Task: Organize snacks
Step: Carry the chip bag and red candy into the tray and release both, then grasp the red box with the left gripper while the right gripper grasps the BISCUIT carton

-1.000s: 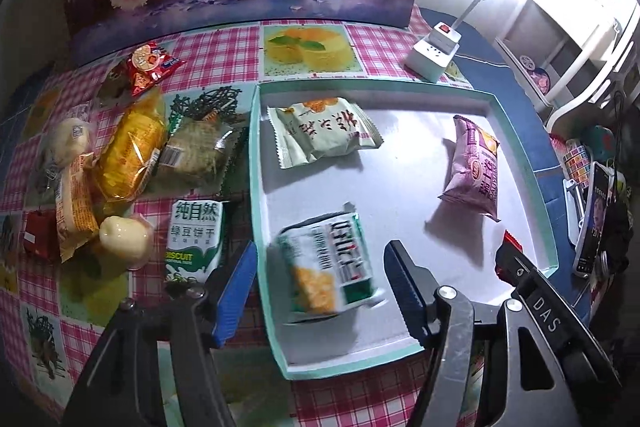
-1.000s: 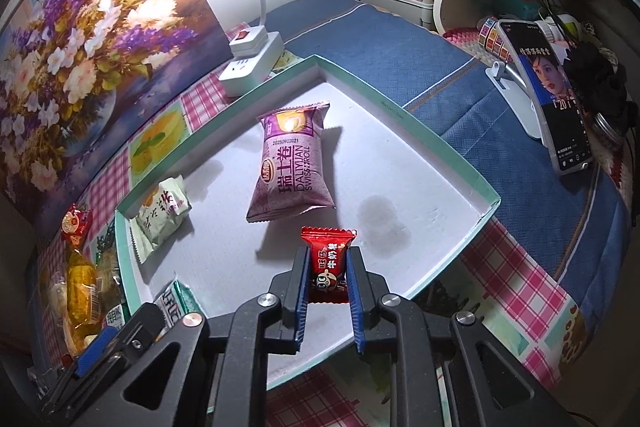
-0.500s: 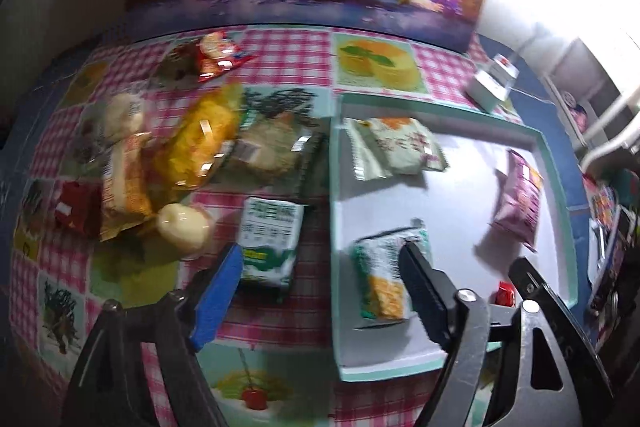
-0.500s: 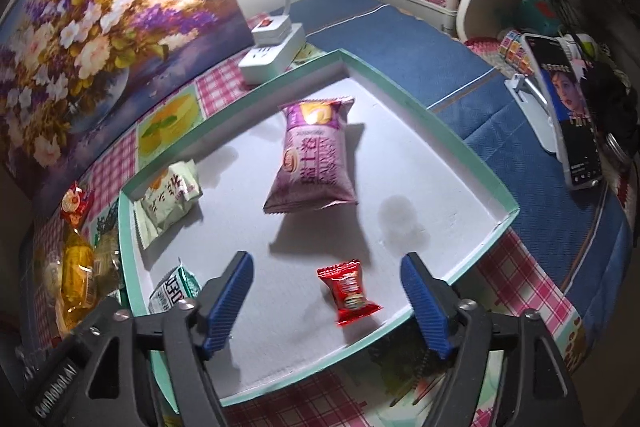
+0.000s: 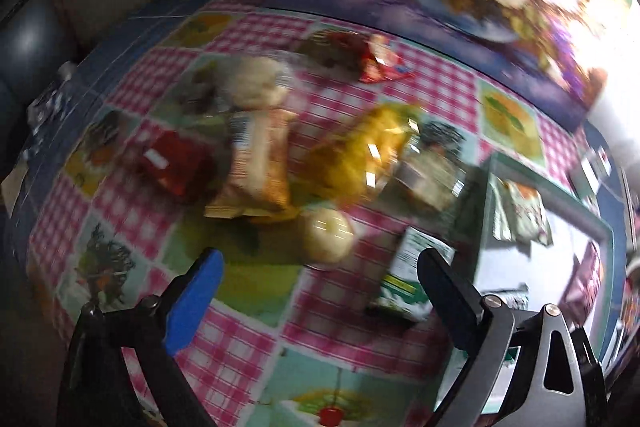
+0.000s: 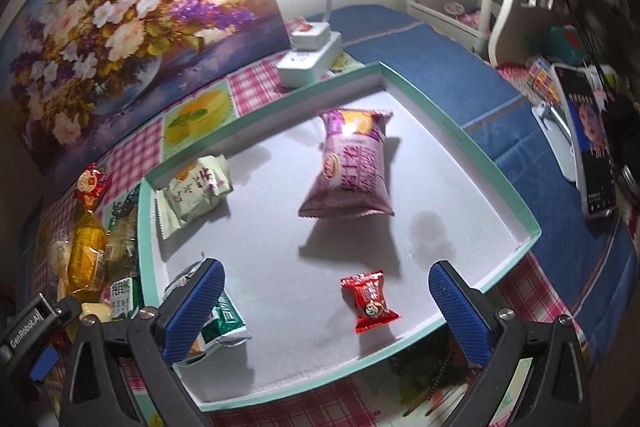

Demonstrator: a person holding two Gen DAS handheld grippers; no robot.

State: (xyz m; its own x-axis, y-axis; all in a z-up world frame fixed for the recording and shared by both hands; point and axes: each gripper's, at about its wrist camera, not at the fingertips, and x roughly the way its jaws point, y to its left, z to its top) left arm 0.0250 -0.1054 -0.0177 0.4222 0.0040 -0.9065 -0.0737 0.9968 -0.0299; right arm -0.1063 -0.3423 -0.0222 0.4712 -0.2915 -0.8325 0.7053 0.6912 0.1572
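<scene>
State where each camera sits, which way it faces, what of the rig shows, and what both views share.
Left wrist: on the left gripper, tilted down at the loose snacks on the checked tablecloth; its open fingers show; the picture is blurred.
Right wrist: on the right gripper, facing the tray, where the red candy and purple packet lie; its open fingers show.
Shared: tray, flower painting, green biscuit pack.

Both wrist views downward over the table, sharing the tray.
</scene>
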